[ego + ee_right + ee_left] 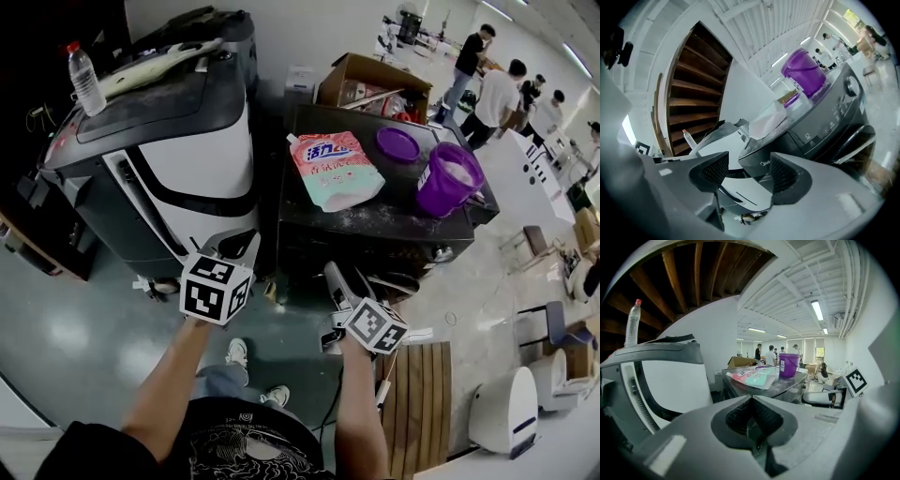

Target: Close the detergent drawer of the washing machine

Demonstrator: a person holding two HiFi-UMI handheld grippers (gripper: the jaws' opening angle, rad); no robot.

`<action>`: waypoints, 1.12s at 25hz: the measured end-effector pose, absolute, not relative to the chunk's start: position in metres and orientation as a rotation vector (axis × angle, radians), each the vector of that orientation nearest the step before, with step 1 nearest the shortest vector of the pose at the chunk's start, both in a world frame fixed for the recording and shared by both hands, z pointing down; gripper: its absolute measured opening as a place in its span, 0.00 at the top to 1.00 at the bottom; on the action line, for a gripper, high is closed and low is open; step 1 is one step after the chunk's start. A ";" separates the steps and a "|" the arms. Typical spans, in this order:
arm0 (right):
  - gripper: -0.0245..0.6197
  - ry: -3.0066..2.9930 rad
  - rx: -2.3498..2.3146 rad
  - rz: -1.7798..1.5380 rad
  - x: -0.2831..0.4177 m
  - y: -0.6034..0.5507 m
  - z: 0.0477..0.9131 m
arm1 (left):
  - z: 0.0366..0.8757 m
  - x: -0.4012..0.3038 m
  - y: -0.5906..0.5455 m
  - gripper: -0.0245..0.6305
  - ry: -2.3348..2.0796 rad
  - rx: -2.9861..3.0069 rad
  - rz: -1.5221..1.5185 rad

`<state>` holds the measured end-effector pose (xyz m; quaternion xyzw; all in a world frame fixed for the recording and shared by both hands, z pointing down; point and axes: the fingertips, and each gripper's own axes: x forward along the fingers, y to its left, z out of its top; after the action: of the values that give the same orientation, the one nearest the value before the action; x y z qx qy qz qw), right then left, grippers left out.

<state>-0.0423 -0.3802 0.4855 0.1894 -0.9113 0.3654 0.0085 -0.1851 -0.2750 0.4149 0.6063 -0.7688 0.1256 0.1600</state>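
The person stands facing the dark washing machine (375,225) with both tools held low, near the height of its front panel, which is where a push on a drawer has to start. The right gripper (336,275) is the nearer one and points up at the left end of that panel. Its tongs stand apart with nothing between them, and the right gripper view shows the machine's rounded corner section, bearing the brand mark, through the gap. That section is most likely the detergent drawer (761,161), though from this low slant I cannot tell how far it stands out. Parted tongs suit the job, I judge, since closing it wants a flat shove with a jaw rather than a grip. The left gripper (228,246) hangs further left, in front of the white-and-dark appliance (187,159) beside the washer. Its tongs are pressed together on nothing, so it looks parked out of the way. On the washer's top lie a detergent pouch (333,169), a purple lid (397,143) and a purple tub (448,178), back from the front edge, probably handy for filling and clear of the drawer's travel. The next move calls for bringing the right gripper level with the drawer face, where it might glance off the rounded corner.
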 end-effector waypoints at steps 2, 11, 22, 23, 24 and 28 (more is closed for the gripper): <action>0.53 -2.852 0.592 1.060 -0.039 -0.379 0.478 | 0.410 -0.184 -0.271 0.96 -2.206 1.730 0.361; 0.59 -2.826 0.616 0.740 -0.034 -0.367 0.443 | 0.388 -0.186 -0.255 0.96 -2.199 1.748 0.340; 0.70 -2.809 0.762 0.473 -0.046 -0.346 0.386 | 0.358 -0.206 -0.247 0.96 -2.146 1.875 0.342; 0.71 -2.809 0.775 0.458 -0.049 -0.344 0.381 | 0.356 -0.210 -0.246 0.96 -2.140 1.885 0.348; 0.72 -2.809 0.787 0.446 -0.051 -0.341 0.376 | 0.354 -0.212 -0.244 0.96 -2.132 1.897 0.354; 0.75 -2.806 0.812 0.388 -0.062 -0.330 0.357 | 0.344 -0.222 -0.240 0.96 -2.104 1.945 0.360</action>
<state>-0.0622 -0.3304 0.3573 0.2743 -0.9477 0.1312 0.0973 -0.2222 -0.2396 0.3437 0.6682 -0.7226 0.1238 0.1265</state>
